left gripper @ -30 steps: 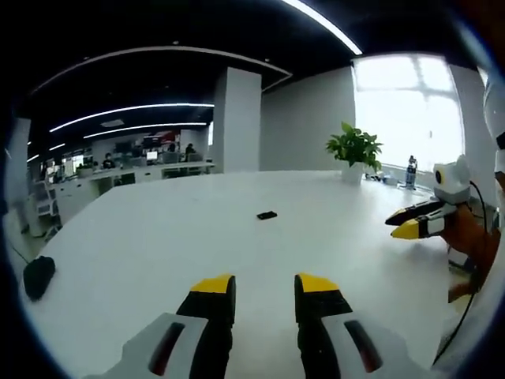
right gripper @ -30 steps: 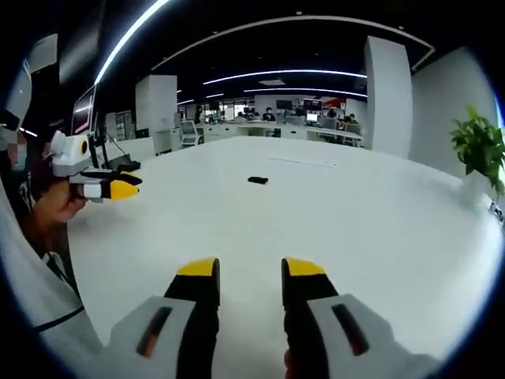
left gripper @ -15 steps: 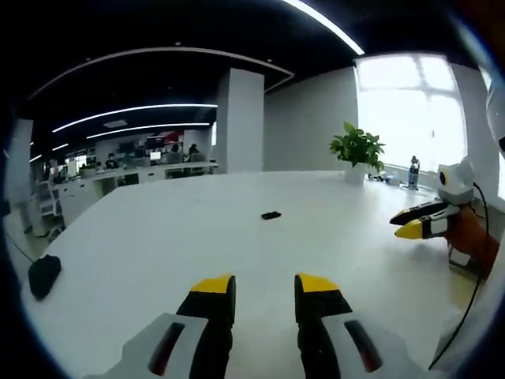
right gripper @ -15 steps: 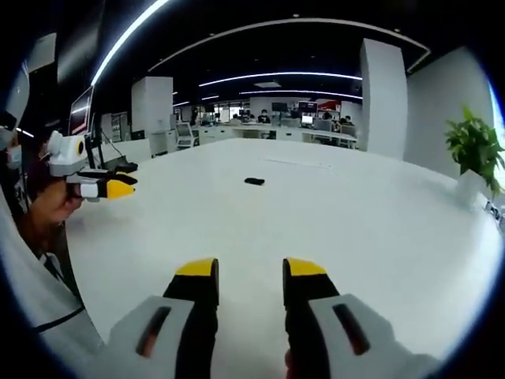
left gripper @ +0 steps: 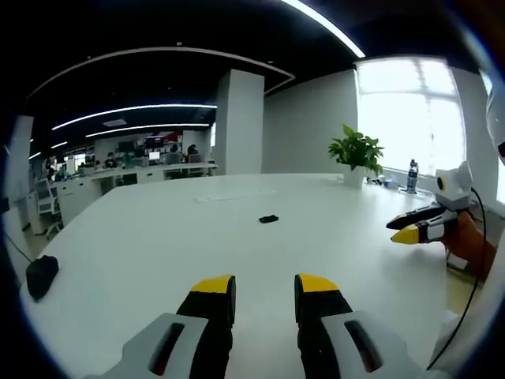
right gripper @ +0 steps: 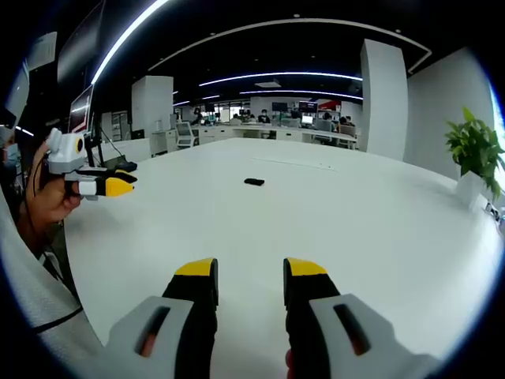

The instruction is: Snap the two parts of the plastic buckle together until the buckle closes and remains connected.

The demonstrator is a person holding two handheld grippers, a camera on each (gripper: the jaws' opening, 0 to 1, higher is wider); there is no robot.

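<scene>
Buckle lies at twelve o'clock on the white worktop; left gripper and right gripper jaws apart, empty.

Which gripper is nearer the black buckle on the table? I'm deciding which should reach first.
Hard to call; both look similarly far. The buckle lies ahead, untouched. The left gripper and right gripper each hover open, well short of it, near the table's edge.
</scene>
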